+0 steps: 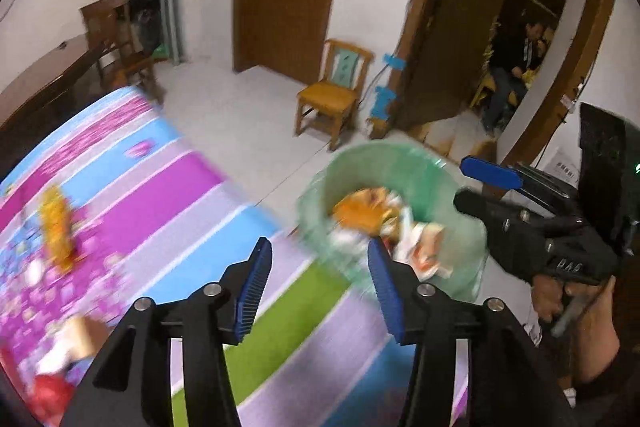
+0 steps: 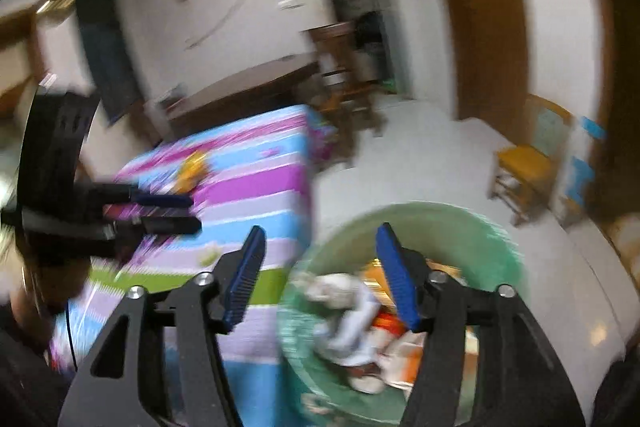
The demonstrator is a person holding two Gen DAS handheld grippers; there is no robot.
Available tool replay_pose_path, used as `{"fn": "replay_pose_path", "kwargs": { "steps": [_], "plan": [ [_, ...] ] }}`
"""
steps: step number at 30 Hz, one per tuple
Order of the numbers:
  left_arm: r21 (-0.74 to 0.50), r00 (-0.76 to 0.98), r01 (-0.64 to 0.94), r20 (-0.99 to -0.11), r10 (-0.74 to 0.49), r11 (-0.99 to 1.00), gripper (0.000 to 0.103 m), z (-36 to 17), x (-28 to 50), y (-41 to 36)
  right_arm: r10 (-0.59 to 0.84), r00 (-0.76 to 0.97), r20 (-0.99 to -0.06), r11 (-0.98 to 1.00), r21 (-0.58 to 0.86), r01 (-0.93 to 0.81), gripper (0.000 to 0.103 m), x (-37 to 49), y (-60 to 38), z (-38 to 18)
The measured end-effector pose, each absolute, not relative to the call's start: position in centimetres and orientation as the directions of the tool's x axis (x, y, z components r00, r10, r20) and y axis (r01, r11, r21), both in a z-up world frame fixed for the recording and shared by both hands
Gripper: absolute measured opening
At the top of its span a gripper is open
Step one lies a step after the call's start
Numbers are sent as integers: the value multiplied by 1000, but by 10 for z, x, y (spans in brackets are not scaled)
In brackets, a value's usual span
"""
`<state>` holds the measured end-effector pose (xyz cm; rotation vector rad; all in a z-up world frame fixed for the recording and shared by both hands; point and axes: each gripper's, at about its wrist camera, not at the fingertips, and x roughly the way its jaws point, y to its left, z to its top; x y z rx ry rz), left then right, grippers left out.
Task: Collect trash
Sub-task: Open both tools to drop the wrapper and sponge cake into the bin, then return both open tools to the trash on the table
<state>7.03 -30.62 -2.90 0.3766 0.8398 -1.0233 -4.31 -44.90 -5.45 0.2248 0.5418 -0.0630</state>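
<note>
My left gripper (image 1: 316, 283) stands with its jaws parted, nothing between the blue pads; it sits over the near edge of the striped tabletop (image 1: 192, 187). My right gripper (image 2: 320, 275) is likewise parted and empty, poised above the rim of the bin (image 2: 460, 223). In the left wrist view, my right gripper appears at the right edge with a hand (image 1: 576, 311) gripping its handle.

The bin is a round container lined with a translucent green bag, standing on the white floor just beside the tabletop's corner, mouth upward. Inside it lies collected trash (image 2: 360, 323): an orange packet, white crumpled paper and wrappers in orange and white. Motion blur prevents reading any printing on them.

Still on the tabletop: a yellow-orange wrapper (image 1: 58, 227), elongated, its long axis running away from me toward the far edge, lying well to the left of the left gripper. Nearer the left corner sit a tan piece (image 1: 82, 337) and a red item (image 1: 50, 393), both blurred; their orientation cannot be determined. No legible brand or writing on any of these.

A small wooden chair (image 1: 332, 91) stands against the far wall.
</note>
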Motion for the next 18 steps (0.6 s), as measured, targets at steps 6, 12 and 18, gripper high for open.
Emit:
{"fn": "replay_pose_path", "kwargs": {
  "steps": [6,12,18],
  "plan": [
    [53,330,820,-857,-395,570,56,-3,141,-218,233,794,-562,965,35,-258,88,23,-351,-65],
    [260,352,850,-927,-127,458,56,-34,195,-185,350,678,-647,901,34,-433,91,104,-298,-88],
    [265,273,921,-962,11,285,56,-82,208,-182,375,650,-661,909,127,-396,91,138,-312,-100]
  ]
}}
